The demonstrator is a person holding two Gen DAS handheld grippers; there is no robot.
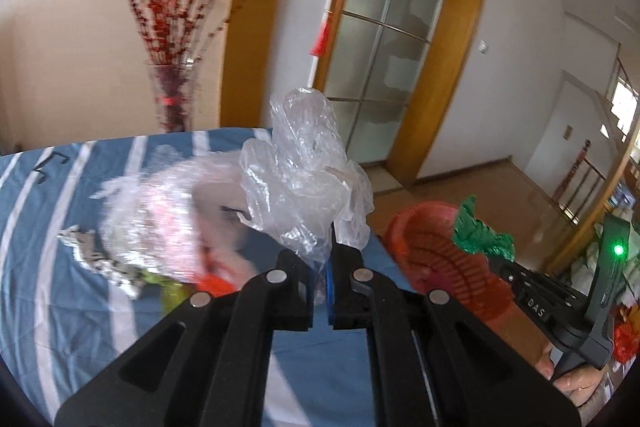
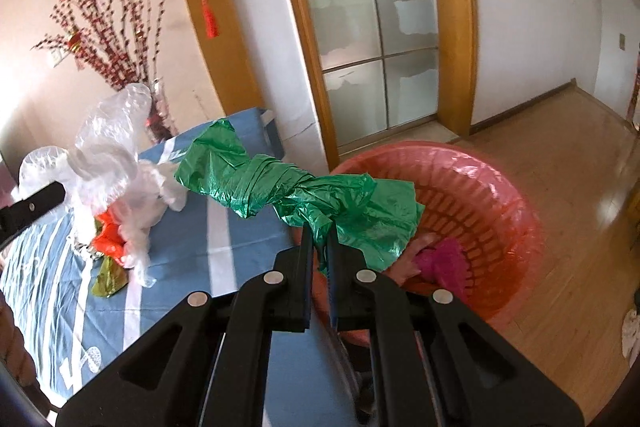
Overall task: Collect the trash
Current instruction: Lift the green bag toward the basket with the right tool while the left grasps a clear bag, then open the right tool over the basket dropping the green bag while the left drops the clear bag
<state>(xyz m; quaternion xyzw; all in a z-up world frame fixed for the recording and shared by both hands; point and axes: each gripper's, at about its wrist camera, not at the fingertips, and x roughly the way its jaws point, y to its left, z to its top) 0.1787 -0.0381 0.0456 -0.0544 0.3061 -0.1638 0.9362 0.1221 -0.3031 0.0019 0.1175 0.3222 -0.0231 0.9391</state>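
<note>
A green bag [image 2: 304, 195] is being clenched by the right gripper [image 2: 319, 247] just beside the red basket [image 2: 500, 195], while a clear bag [image 1: 308, 171] is being pinched by the left gripper [image 1: 322, 259] farther left.

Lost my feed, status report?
Left gripper shut on clear bag. Right gripper shut on green bag, at basket rim. More trash on table. Path clear.

The pile [image 1: 168, 227] on the cloth [image 1: 48, 227] is motion-blurred — its contents cannot be told. The green bag [image 2: 304, 195] covers part of the basket [image 2: 480, 195] interior. The right gripper [image 1: 568, 303] is cut off — its fingertips are hidden.
</note>
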